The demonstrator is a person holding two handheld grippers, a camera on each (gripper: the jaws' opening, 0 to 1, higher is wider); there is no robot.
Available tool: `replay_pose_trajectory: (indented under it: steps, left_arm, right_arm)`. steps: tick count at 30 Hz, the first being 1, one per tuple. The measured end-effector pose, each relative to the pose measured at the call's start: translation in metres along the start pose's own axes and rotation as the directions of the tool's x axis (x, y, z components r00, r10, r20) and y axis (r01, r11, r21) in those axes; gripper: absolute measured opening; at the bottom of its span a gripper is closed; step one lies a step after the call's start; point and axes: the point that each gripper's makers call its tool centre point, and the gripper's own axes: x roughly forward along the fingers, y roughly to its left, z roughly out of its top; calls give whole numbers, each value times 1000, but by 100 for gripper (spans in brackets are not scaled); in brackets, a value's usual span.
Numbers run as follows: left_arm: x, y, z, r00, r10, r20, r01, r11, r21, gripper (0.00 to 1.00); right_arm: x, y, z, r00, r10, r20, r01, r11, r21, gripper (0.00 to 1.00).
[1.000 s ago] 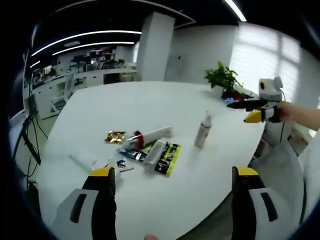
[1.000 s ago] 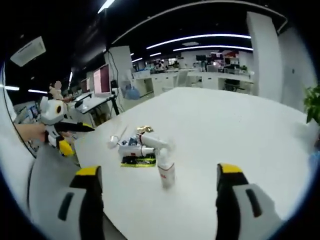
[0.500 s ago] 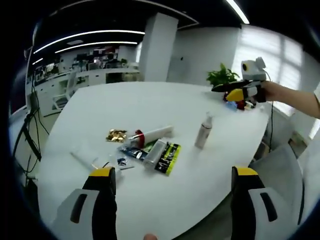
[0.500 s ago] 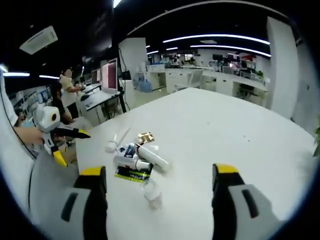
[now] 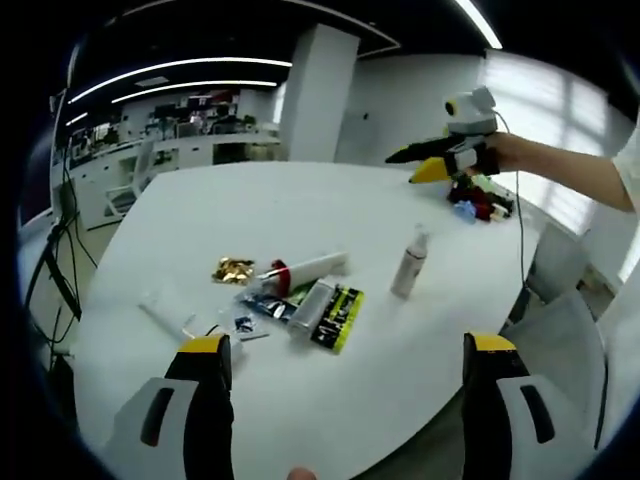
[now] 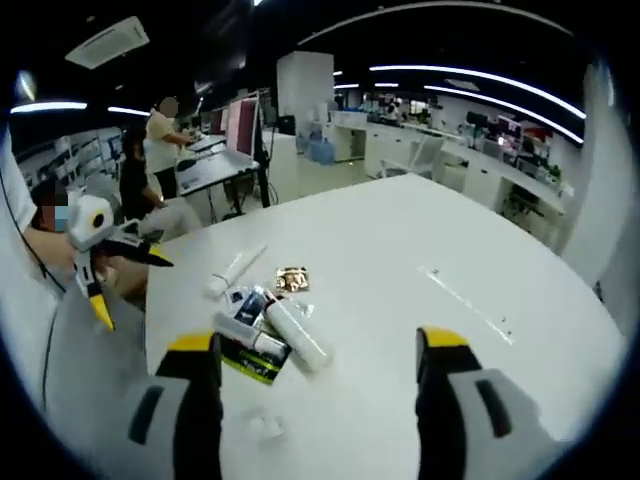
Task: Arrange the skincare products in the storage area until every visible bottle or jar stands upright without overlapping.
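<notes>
A white spray bottle (image 5: pixel 408 266) stands upright on the round white table (image 5: pixel 300 200). Left of it lie a white tube with a red cap (image 5: pixel 306 268), a grey tube (image 5: pixel 310 304), a black-and-yellow sachet (image 5: pixel 338 318), blue packets (image 5: pixel 260 305) and a gold packet (image 5: pixel 232 270). My left gripper (image 5: pixel 347 345) hangs open at the near edge, holding nothing. My right gripper (image 5: pixel 402 168) hovers in the air beyond the bottle. In the right gripper view it (image 6: pixel 318 342) is open above the white tube (image 6: pixel 296 336), the sachet (image 6: pixel 250 360) and the gold packet (image 6: pixel 292 278). The left gripper (image 6: pixel 135 290) shows at the left.
A clear tube (image 5: pixel 163 314) lies apart near the table's left side. Small red and blue items (image 5: pixel 482 200) sit at the far right edge. A grey chair (image 5: pixel 560 335) stands by the near right. People stand at desks (image 6: pixel 165 140) beyond the table.
My right gripper has risen and swung in over the table, past the upright bottle, which has slipped below its view. The left gripper and the products have not moved.
</notes>
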Motion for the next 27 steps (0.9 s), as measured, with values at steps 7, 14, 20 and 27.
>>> replay_pose_trajectory:
  steps: [7,14,20,27]
  left_arm:
    - [6,6,-2,1000,-3,-7,3,1000,-1,94]
    - [13,11,-7,1000,3,-15,-3,1000,-13,94]
    - [21,10,-10,1000,-6,-21,6,1000,-10,94]
    - [24,9,-9,1000,-14,-18,14,1000,-14,94]
  right_arm:
    - [28,-10,-2,999,28,-42,-30,999,-39,81]
    - [57,-9,-12,986,98,-137,-110,990,-84,80]
    - [82,0,-20,963,168,-212,-198,972,-129,73]
    - [115,11,-26,936,212,-282,-269,946,-181,70]
